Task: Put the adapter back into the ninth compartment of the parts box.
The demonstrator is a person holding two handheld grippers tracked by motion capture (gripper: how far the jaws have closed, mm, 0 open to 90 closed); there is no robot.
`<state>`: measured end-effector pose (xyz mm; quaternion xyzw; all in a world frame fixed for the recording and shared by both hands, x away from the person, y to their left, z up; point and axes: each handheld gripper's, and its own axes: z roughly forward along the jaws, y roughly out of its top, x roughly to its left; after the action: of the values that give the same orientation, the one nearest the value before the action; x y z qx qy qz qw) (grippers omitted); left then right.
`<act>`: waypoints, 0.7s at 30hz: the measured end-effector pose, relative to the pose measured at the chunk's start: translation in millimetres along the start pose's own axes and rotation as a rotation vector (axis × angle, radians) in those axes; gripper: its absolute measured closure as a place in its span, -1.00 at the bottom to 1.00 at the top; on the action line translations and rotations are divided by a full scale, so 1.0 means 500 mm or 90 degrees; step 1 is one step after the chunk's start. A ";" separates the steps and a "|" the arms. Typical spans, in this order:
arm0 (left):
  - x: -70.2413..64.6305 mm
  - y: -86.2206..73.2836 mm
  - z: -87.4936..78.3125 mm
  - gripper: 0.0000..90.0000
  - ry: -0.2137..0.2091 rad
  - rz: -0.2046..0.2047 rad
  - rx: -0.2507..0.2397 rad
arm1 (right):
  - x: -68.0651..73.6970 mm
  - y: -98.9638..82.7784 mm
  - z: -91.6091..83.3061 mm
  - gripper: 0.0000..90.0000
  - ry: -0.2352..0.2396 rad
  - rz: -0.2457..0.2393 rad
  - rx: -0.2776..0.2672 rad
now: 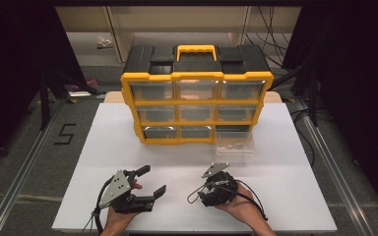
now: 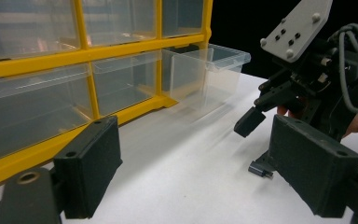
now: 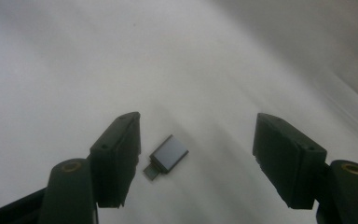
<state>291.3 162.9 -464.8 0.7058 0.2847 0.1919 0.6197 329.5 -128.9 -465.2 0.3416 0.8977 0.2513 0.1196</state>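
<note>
A small grey metal adapter (image 3: 168, 156) lies flat on the white table, between the jaws of my right gripper (image 3: 198, 135), which is open and pointed down at it. From the left gripper view the same adapter (image 2: 261, 170) sits just under the right gripper (image 2: 256, 147). My left gripper (image 2: 196, 154) is open and holds nothing; it faces the yellow and black drawer organizer (image 2: 88, 53). In the high view the left gripper (image 1: 153, 180) and the right gripper (image 1: 204, 194) sit near the table's front edge. The bottom-right clear drawer (image 1: 235, 141) is pulled out.
The organizer (image 1: 197, 93) stands at the back of the white table (image 1: 103, 147), with several clear drawers shut. The pulled-out drawer (image 2: 214, 70) looks empty. A cable (image 1: 253, 196) trails from the right gripper. Metal rails run along both sides of the table.
</note>
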 end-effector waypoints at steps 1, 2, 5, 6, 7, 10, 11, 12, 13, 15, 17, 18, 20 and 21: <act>0.000 0.000 0.000 -0.63 0.000 0.000 0.000 | -0.001 -0.001 0.003 -0.27 -0.002 -0.003 0.003; 0.000 0.000 0.000 -0.63 0.000 0.000 0.000 | -0.001 -0.001 0.004 -0.26 -0.002 -0.002 0.005; 0.000 0.000 0.000 -0.63 -0.001 0.002 0.001 | -0.005 0.000 0.010 -0.25 -0.003 -0.003 0.012; 0.000 0.000 0.000 -0.63 0.000 0.002 0.000 | -0.005 0.001 0.013 -0.24 -0.006 0.002 0.010; 0.000 0.000 -0.001 -0.63 0.001 0.002 0.000 | -0.006 0.002 0.014 -0.24 -0.006 0.002 0.013; 0.000 0.000 -0.002 -0.62 0.002 0.000 -0.002 | -0.005 0.004 0.019 -0.21 -0.008 -0.003 0.018; 0.000 0.000 -0.001 -0.62 0.001 0.001 -0.002 | -0.004 0.004 0.021 -0.20 -0.009 -0.004 0.020; 0.000 0.000 -0.001 -0.62 0.001 0.002 -0.001 | -0.004 0.004 0.022 -0.19 -0.009 -0.009 0.026; 0.000 0.000 -0.001 -0.62 0.001 0.004 0.000 | -0.003 0.004 0.023 -0.18 -0.010 -0.005 0.027; -0.001 0.000 -0.002 -0.62 0.001 0.004 -0.001 | -0.004 0.005 0.023 -0.15 -0.009 -0.010 0.034; 0.000 0.000 -0.002 -0.62 0.002 0.002 -0.001 | -0.006 0.005 0.021 -0.12 -0.009 -0.015 0.036; 0.000 -0.001 -0.002 -0.62 0.002 0.001 -0.001 | -0.006 0.005 0.019 -0.09 -0.006 -0.015 0.038; 0.000 -0.001 -0.001 -0.62 0.002 0.002 0.000 | -0.007 0.005 0.016 -0.04 -0.001 -0.021 0.046; 0.000 -0.001 -0.001 -0.62 0.001 0.003 0.000 | -0.006 0.005 0.015 -0.01 0.001 -0.025 0.050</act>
<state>290.9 163.2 -465.1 0.7065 0.2837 0.1939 0.6187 336.3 -126.6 -470.2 0.3280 0.9136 0.2135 0.1103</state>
